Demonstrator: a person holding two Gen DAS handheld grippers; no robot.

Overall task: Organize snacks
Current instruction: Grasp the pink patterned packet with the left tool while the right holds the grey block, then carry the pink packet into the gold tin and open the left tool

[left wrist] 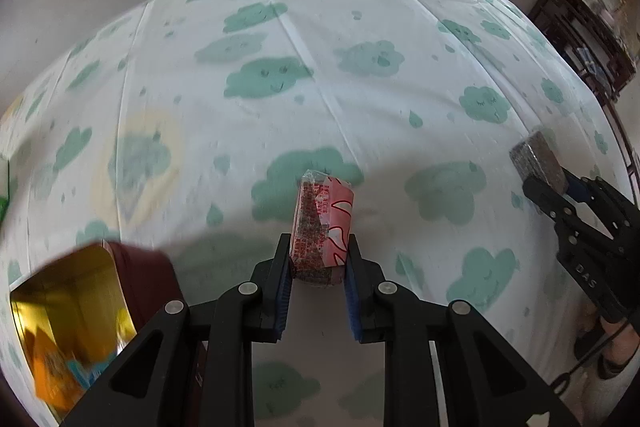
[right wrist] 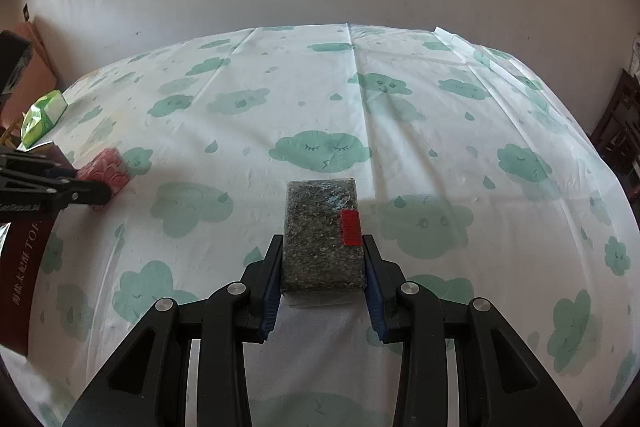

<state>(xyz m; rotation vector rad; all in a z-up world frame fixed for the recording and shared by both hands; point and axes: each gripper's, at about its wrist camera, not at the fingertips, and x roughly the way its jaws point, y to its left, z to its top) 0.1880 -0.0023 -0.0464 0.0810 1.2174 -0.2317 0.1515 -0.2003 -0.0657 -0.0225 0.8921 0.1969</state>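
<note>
Box (left wrist: 76,323) of dark red with gold lining, lower left of the left wrist view, is blurred and cut off; its contents are unclear. Left gripper (left wrist: 319,247): jaws closed on a pink snack pack (left wrist: 322,227) with red print, resting on the cloud-print cloth (left wrist: 360,27). Right gripper (right wrist: 323,247): jaws gripping a clear-wrapped dark seed bar (right wrist: 320,227) with red label, above the cloth.

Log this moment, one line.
left tool: shut on pink snack pack | right tool: shut on dark seed bar | box: open
</note>
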